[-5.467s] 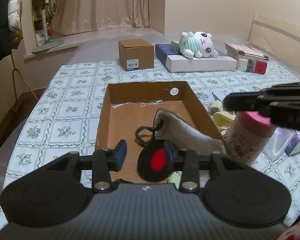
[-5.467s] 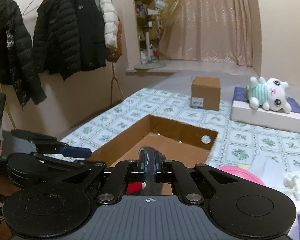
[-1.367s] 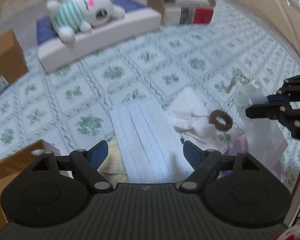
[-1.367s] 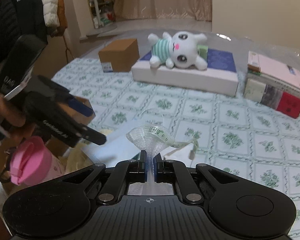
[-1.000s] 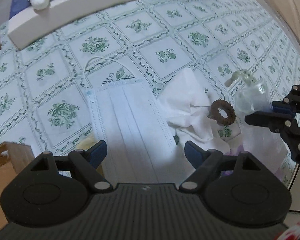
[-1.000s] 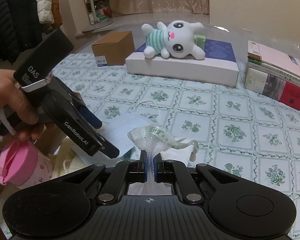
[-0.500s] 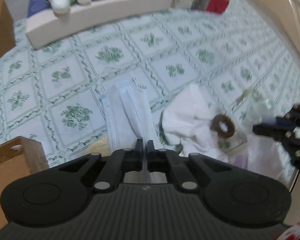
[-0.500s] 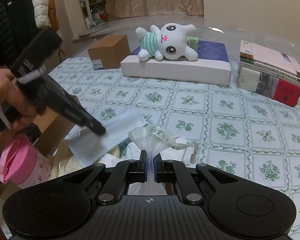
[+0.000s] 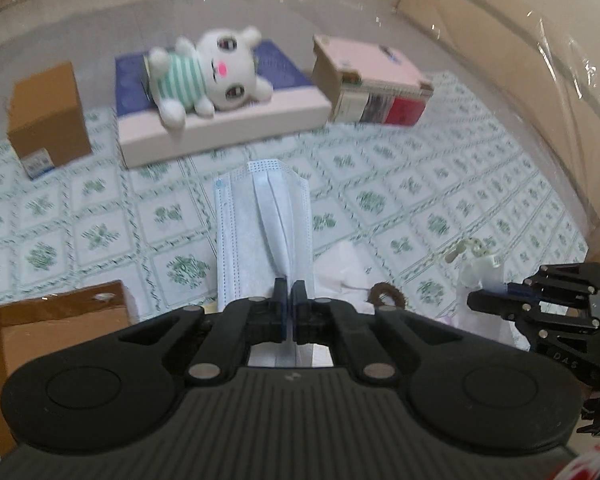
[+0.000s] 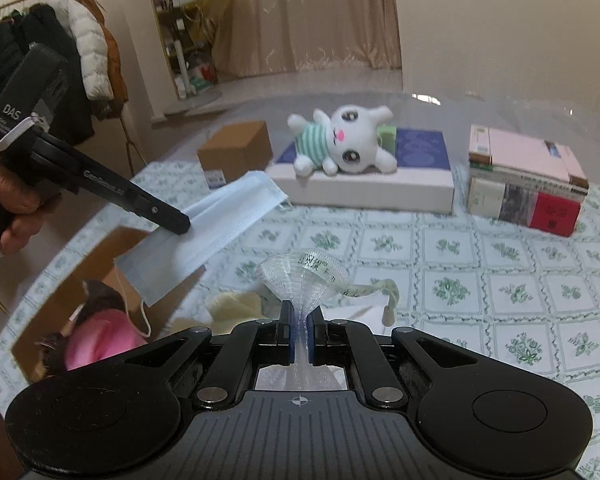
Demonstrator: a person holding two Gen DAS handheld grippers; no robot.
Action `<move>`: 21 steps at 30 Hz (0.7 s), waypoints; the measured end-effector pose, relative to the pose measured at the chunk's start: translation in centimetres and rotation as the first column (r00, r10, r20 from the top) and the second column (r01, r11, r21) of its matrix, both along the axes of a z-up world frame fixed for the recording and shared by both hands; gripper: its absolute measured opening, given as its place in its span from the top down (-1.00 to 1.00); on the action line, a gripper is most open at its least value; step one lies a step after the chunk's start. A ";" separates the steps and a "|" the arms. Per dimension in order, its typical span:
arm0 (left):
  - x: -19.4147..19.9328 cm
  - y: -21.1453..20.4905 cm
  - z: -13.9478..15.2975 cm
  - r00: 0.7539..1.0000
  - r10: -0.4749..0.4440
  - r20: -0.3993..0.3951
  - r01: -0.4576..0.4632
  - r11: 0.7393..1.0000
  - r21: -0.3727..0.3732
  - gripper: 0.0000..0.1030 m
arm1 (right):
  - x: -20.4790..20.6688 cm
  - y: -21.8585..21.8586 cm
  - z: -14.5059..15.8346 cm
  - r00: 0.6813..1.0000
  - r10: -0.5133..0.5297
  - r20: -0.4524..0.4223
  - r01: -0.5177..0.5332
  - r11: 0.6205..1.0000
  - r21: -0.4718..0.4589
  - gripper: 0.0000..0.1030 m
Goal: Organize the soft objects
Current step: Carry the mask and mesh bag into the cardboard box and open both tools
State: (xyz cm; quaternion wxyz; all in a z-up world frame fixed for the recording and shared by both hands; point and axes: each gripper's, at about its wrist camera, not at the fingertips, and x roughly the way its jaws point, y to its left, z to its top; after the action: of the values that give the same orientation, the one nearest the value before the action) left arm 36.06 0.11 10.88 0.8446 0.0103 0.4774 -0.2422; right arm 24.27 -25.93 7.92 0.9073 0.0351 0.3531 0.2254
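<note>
The jaws of the left gripper [image 9: 288,286] are pressed together on one short edge of a light blue face mask [image 9: 260,224], and the mask hangs in the air above the table. In the right wrist view the same mask [image 10: 204,232] is held over the edge of the open cardboard box [image 10: 100,264], with its ear loop [image 10: 136,316] hanging down. A hand [image 10: 8,200] holds this gripper at the left side.

The jaws of the right gripper [image 10: 299,320] are almost closed and pinch a thin clear plastic bag [image 10: 304,276], which opens like a fan above the fingertips. A pale measuring tape [image 10: 374,290] curls just beside it.

Inside the box lies something dark with a pink part [image 10: 100,336]; it is blurred. Below the mask, on the green-patterned tablecloth [image 10: 500,272], there are white tissues [image 9: 340,268], a brown hair tie [image 9: 388,295] and a yellowish soft thing [image 10: 236,304].

Further back, a white plush rabbit [image 10: 340,140] in a striped shirt lies on a flat white and blue box [image 10: 380,184]. A small closed carton [image 10: 236,152] stands to its left and a pile of books [image 10: 528,176] to its right.
</note>
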 end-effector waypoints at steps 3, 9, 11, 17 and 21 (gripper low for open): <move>-1.8 0.6 2.4 0.999 0.009 0.041 -0.009 1.000 -0.010 0.98 | -1.3 0.4 1.5 1.000 0.001 0.018 -0.001 1.000 0.005 0.89; -5.0 2.4 6.1 0.995 0.021 0.102 -0.019 1.000 -0.016 0.98 | -3.6 1.0 3.9 0.999 0.007 0.044 -0.008 1.000 0.015 0.89; -6.0 3.0 6.8 0.993 0.026 0.115 -0.024 1.000 -0.013 0.98 | -4.3 1.4 4.5 0.999 0.014 0.053 -0.015 1.000 0.014 0.89; -9.3 5.5 8.1 0.990 0.046 0.134 -0.046 0.999 -0.007 0.98 | -6.1 3.0 6.1 0.996 0.045 0.077 -0.047 0.999 0.019 0.89; -11.5 7.8 8.4 0.988 0.064 0.139 -0.065 0.998 0.003 0.98 | -7.2 4.4 6.8 0.993 0.075 0.086 -0.078 0.996 0.035 0.89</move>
State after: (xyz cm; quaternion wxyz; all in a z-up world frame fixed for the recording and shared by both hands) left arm 24.58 7.90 19.24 0.8831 0.0145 0.4186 -0.2116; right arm 17.08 -21.48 14.67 0.9114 0.0294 0.3110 0.2680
